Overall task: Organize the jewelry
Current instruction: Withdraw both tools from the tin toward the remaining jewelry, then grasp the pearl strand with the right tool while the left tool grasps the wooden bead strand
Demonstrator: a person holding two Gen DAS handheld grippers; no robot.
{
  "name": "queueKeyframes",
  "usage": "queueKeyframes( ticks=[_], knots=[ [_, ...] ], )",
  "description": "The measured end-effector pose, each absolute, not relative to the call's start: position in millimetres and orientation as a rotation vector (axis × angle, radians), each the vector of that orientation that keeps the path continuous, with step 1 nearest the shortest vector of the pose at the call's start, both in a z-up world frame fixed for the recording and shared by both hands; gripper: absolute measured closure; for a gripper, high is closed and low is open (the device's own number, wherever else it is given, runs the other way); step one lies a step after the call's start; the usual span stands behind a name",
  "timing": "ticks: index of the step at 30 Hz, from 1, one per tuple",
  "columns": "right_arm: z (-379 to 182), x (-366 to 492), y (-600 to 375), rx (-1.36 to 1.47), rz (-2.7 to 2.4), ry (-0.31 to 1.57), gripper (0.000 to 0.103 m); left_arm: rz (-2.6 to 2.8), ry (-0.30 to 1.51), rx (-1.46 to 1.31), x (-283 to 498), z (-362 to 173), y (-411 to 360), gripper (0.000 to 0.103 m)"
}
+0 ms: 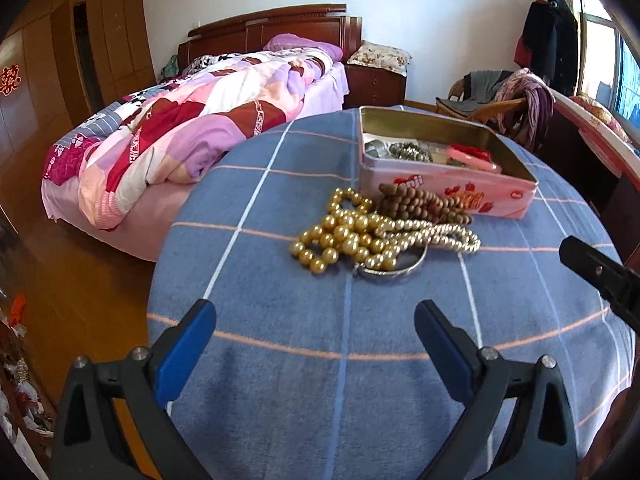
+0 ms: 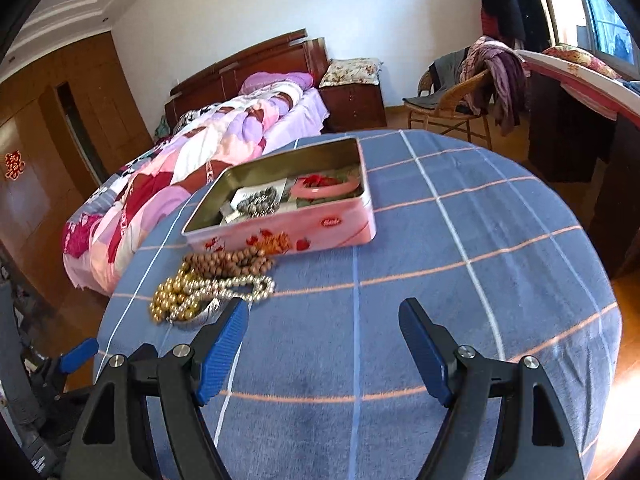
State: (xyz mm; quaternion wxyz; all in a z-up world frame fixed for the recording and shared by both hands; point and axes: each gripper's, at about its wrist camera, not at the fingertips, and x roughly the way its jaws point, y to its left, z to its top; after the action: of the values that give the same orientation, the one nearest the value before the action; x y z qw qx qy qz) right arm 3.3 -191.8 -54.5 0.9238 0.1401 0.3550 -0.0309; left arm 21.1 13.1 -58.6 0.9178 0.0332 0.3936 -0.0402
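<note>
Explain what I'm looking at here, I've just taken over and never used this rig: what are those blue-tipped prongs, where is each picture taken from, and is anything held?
The prongs are two handheld grippers, one in each of a person's hands. Each picture comes from a fisheye camera on one gripper, looking out along its fingers. The left gripper and the right gripper both stand open and hold nothing. Below is a round table under a blue checked cloth. On it stands an open pink tin with some pieces already inside. In front of the tin lies a pile: gold pearl beads, brown wooden beads, a paler pearl strand and a silver bangle.
</note>
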Motion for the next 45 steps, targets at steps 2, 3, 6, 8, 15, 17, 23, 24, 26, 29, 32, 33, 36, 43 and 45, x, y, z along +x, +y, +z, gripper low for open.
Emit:
queueKeyframes(
  ticks=[2, 3, 6, 8, 15, 17, 23, 24, 26, 29, 32, 33, 36, 43, 45],
  knots=[
    [-56.9, 3.6, -189.9, 0.289, -0.052, 0.739, 0.025, -0.079, 0.819, 0.073, 22.0, -60.9, 13.7, 0.002],
    [-57.3, 4.5, -188.9, 0.287, -0.049, 0.742, 0.025, -0.081, 0.825, 0.071, 22.3, -62.0, 14.1, 0.002],
    [-60.2, 7.4, -185.8, 0.28, -0.046, 0.752, 0.025, -0.088, 0.831, 0.064, 19.9, -65.3, 16.1, 0.002],
    [-62.8, 10.2, -185.7, 0.289, -0.035, 0.763, 0.025, -0.086, 0.837, 0.068, 19.7, -67.2, 16.6, 0.002],
    [-62.1, 34.4, -174.3, 0.326, 0.071, 0.784, 0.025, -0.093, 0.812, 0.04, 21.6, -60.4, 25.3, 0.002],
    [-69.1, 46.9, -167.1, 0.359, 0.113, 0.829, 0.031, -0.082, 0.8, 0.042, 22.1, -57.9, 27.7, 0.002],
    [-87.4, 73.9, -141.3, 0.435, 0.204, 0.916, 0.042, -0.049, 0.789, 0.04, 25.1, -55.9, 40.8, 0.003],
    [-90.9, 78.6, -137.8, 0.446, 0.214, 0.931, 0.041, -0.045, 0.789, 0.032, 26.1, -55.4, 43.8, 0.003],
    [-90.9, 86.4, -131.3, 0.442, 0.203, 0.926, 0.042, -0.038, 0.79, 0.01, 27.8, -54.0, 50.6, 0.003],
    [-93.2, 100.8, -133.1, 0.491, 0.173, 0.92, 0.042, -0.029, 0.79, -0.011, 29.3, -52.8, 57.1, 0.003],
    [-92.6, 112.8, -130.7, 0.484, 0.149, 0.917, 0.043, -0.025, 0.792, -0.021, 30.6, -52.7, 61.0, 0.003],
    [-92.2, 114.2, -128.7, 0.467, 0.138, 0.914, 0.047, -0.022, 0.791, -0.022, 31.0, -52.8, 62.1, 0.003],
    [-91.9, 114.9, -125.1, 0.404, 0.122, 0.91, 0.077, -0.021, 0.793, -0.032, 33.3, -52.8, 64.2, 0.003],
    [-60.1, 87.7, -143.8, 0.379, 0.161, 0.81, 0.097, -0.046, 0.779, -0.025, 34.7, -51.8, 61.2, 0.003],
    [-51.8, 77.9, -151.6, 0.38, 0.155, 0.786, 0.097, -0.073, 0.783, -0.028, 35.9, -52.4, 58.1, 0.004]
  ],
)
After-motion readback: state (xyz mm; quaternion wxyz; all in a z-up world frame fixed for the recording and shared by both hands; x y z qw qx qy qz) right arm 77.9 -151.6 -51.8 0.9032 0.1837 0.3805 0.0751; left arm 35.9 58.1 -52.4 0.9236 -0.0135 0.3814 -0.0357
